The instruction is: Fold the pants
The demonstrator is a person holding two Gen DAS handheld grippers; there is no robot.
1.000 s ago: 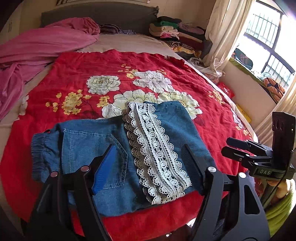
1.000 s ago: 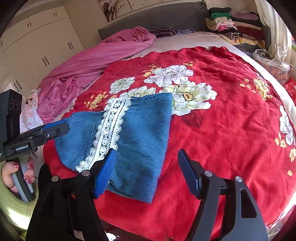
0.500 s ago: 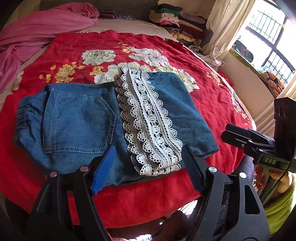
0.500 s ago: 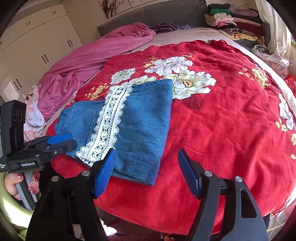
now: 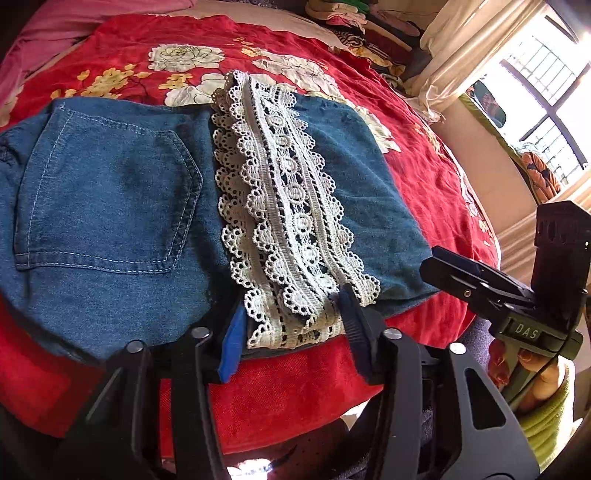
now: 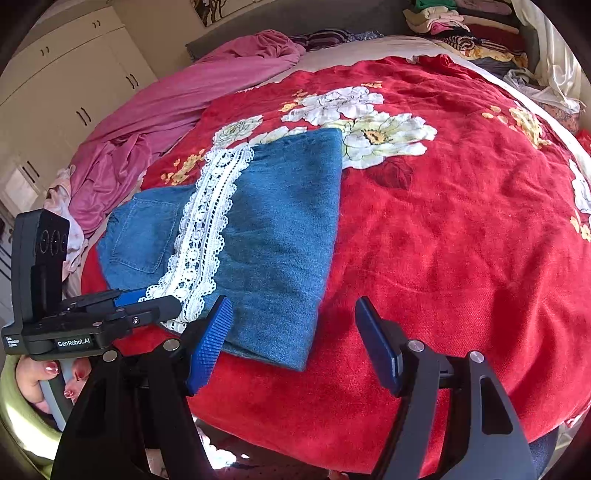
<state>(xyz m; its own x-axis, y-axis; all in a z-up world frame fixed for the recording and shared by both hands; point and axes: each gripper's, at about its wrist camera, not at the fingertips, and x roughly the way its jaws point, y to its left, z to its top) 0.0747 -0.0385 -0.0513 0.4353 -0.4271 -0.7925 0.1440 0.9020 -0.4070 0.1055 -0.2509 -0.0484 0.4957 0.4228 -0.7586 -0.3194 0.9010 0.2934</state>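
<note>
Denim pants [image 5: 110,206], folded, lie flat on the red floral bedspread [image 5: 288,384] at the near edge of the bed. Back pocket faces up on the left part. White lace trim [image 5: 284,206] runs from the far side to the near hem, across the middle of the pants.

Left hand-held gripper [image 5: 291,325]: fingers partly spread, one on each side of the near end of the lace trim at the pants' near edge. Whether the pads actually pinch the cloth cannot be told.

Right hand-held gripper [image 6: 295,339]: fingers spread wide, nothing between them; its left fingertip is over the near right corner of the pants, contact unclear.

Pink blanket [image 6: 177,110] heaped along the bed's far left side. Stack of folded clothes [image 6: 454,22] at the far right corner.
</note>
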